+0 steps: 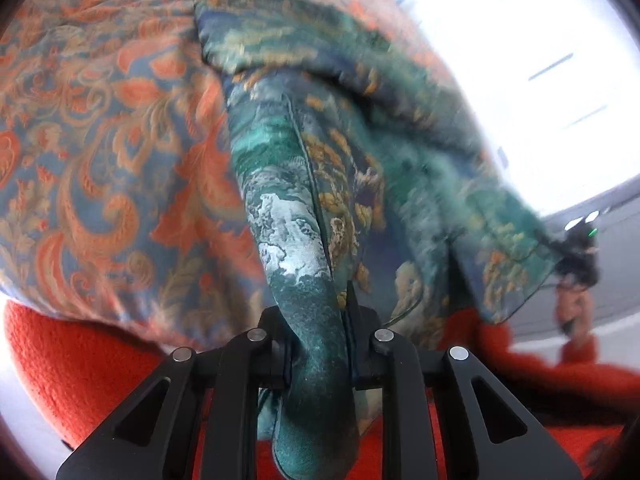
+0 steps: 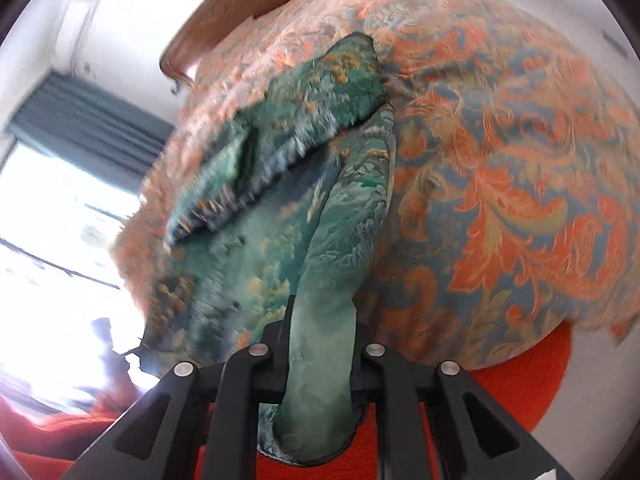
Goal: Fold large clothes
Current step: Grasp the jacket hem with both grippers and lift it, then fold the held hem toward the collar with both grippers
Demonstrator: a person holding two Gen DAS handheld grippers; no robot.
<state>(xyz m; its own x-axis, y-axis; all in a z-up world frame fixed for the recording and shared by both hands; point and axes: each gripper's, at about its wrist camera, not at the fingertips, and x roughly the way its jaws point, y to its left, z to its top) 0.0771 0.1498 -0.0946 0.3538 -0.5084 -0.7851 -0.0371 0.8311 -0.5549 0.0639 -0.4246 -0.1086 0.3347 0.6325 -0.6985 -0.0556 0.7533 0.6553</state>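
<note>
A large green garment (image 1: 320,152) with a blue, gold and white print hangs bunched over a bed. My left gripper (image 1: 318,320) is shut on a thick fold of it, which passes between the jaws and down past the camera. In the right wrist view the same green garment (image 2: 280,208) stretches up and left, partly doubled over and blurred. My right gripper (image 2: 320,336) is shut on another bunched fold of it. Both grippers hold the cloth lifted off the bed.
An orange and blue paisley bedspread (image 1: 100,140) covers the bed, also in the right wrist view (image 2: 500,180). A red fuzzy blanket (image 1: 80,360) lies at its near edge. A wooden headboard (image 2: 224,12), a dark curtain (image 2: 88,128) and a bright window (image 2: 52,240) stand behind.
</note>
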